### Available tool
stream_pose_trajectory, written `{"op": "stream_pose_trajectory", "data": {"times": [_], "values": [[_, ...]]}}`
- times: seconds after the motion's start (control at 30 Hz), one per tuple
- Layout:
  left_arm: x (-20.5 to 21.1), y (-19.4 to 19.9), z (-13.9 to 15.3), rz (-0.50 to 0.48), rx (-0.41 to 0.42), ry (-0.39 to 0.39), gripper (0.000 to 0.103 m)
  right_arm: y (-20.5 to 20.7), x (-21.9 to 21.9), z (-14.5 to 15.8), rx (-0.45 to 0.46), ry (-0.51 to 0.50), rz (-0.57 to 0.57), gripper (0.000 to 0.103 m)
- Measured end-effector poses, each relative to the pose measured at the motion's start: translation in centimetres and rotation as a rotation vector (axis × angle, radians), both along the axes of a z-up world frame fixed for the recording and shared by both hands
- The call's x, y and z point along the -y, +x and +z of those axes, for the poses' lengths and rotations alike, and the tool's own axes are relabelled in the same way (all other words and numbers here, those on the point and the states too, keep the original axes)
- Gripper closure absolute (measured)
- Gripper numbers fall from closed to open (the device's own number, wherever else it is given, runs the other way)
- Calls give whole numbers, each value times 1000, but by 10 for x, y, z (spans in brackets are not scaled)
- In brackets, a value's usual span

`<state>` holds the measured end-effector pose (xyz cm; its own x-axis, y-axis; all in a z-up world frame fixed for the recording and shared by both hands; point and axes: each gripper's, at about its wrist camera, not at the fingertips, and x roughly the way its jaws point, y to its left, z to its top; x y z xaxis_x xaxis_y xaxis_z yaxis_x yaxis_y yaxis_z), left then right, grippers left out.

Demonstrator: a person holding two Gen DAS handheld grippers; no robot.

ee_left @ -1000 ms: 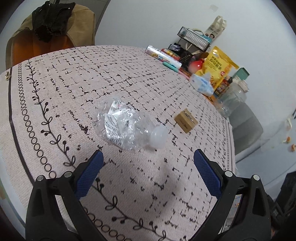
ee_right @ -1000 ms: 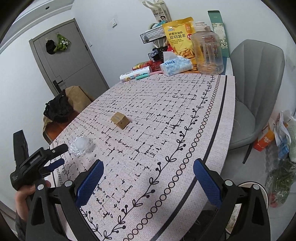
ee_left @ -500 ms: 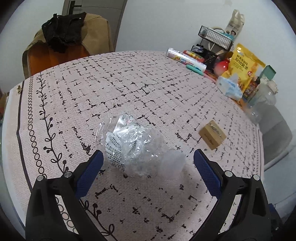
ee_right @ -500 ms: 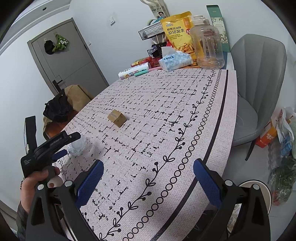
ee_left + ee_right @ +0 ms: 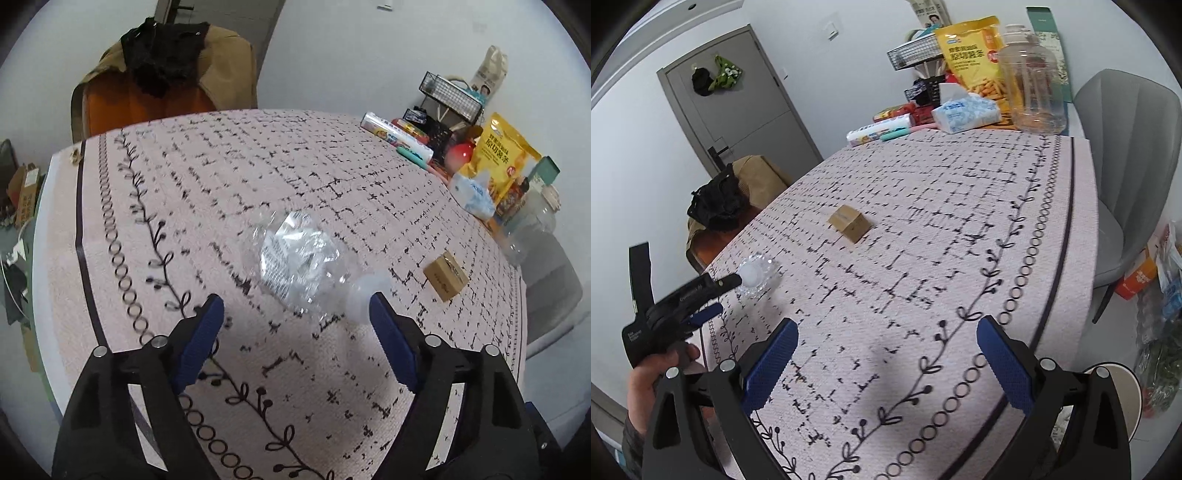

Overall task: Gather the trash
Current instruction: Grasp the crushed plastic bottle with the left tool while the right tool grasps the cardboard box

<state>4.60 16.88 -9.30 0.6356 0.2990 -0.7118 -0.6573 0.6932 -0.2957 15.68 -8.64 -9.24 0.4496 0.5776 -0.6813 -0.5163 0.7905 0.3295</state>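
Left hand-held gripper (image 5: 295, 314) closing, empty, on the crushed plastic bottle (image 5: 299, 258) lying mid-bench (image 5: 258, 166), right hand-held gripper (image 5: 884, 354) spread wide and idle, and that slick crumpled plastic could squirt out if the pads catch only its cap end.

The crushed bottle (image 5: 299, 258) is smeared by motion, so its label print cannot be read. From the right side only its cap end shows; the left gripper (image 5: 718, 295) covers the rest, and one of that gripper's fingers (image 5: 722, 282) hides most of the other. The hand (image 5: 653, 373) holding it is cut off at the edge. Lettering on the small box (image 5: 445, 277) is too small to read. The chair (image 5: 1134, 162) runs out of view on the right. The counter (image 5: 332, 369) pattern blurs nearby.
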Motion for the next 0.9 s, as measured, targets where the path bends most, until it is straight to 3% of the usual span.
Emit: {"op": "stream_pose_trajectory", "data": {"times": [0.2,0.3,0.4,0.7,0.77,0.9], "values": [[8,29,10,-6,-25,40,11,1,1,4,4,7,-13,8],[15,44,6,-13,-77,95,11,6,4,5,4,6,-27,8],[13,43,0,12,-90,92,12,9,-1,7,22,-8,-16,8],[-2,6,0,47,10,35,55,29,-43,10,63,-59,64,9],[-8,3,-1,37,31,21,62,31,-52,11,67,-62,79,10],[-16,1,-2,36,35,14,66,33,-68,10,72,-71,107,10]]}}
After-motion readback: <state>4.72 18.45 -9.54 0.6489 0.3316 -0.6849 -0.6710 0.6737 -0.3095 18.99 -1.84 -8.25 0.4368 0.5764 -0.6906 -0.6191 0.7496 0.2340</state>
